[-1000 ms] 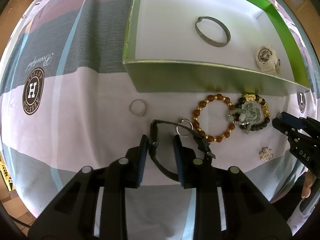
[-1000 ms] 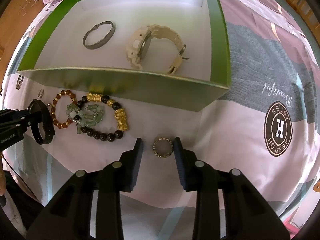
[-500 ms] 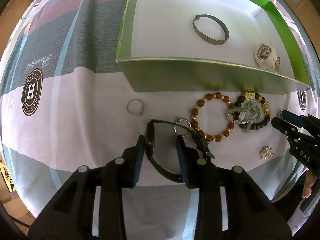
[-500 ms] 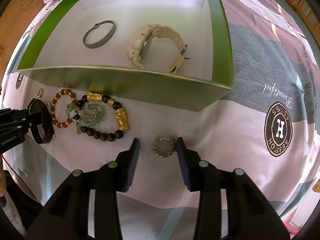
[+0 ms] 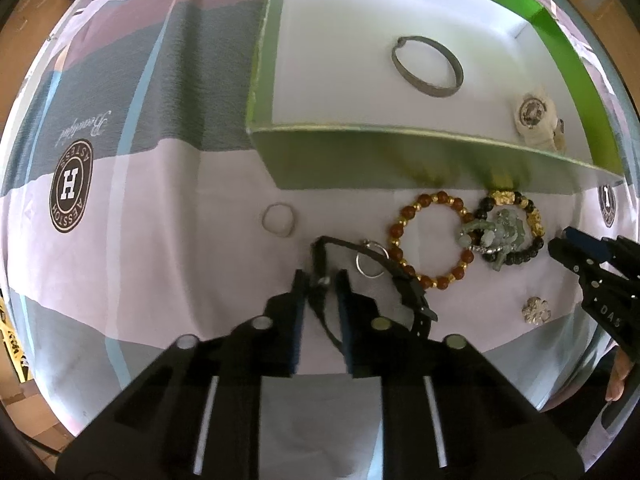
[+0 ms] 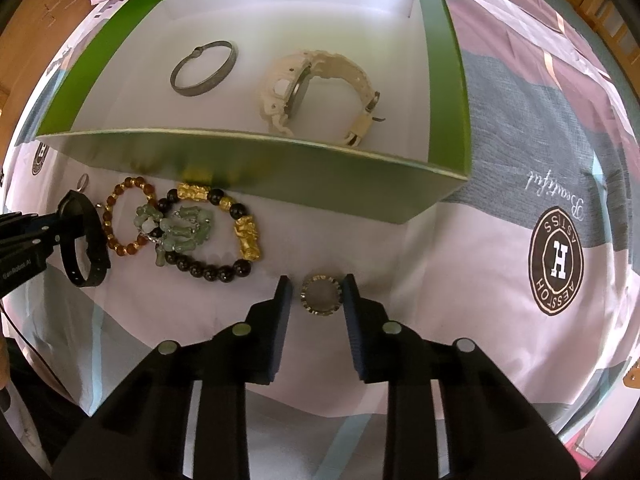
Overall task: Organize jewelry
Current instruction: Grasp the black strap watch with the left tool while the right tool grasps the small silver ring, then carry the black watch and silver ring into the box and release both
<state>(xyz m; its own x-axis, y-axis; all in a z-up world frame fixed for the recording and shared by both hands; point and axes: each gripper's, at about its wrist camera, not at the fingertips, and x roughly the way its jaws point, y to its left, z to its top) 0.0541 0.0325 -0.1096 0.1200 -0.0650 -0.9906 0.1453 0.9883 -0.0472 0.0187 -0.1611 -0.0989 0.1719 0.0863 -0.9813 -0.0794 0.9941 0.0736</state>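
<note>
In the left wrist view, low and centre, the left gripper [image 5: 319,280] had its fingers pinched narrow on the black strap [image 5: 394,270], which looped up and right from the pads. A plain ring [image 5: 279,219] lay left of centre on the striped bedsheet [image 5: 160,216]; a thin silver ring [image 5: 370,260] sat inside the strap's loop. Right of that, the amber bead bracelet [image 5: 430,238] touched the black-and-gold bead bracelet [image 5: 508,226], a jade charm cluster piled across it. Upper right, the green box [image 5: 360,160] held a metal bangle [image 5: 427,66] and a cream watch [image 5: 536,120].

Over to the right wrist view: lower centre, the right gripper [image 6: 315,294] stood with fingers apart, flanking the gold toothed ring [image 6: 320,294] on the sheet, pads just beside it, contact unclear.
</note>
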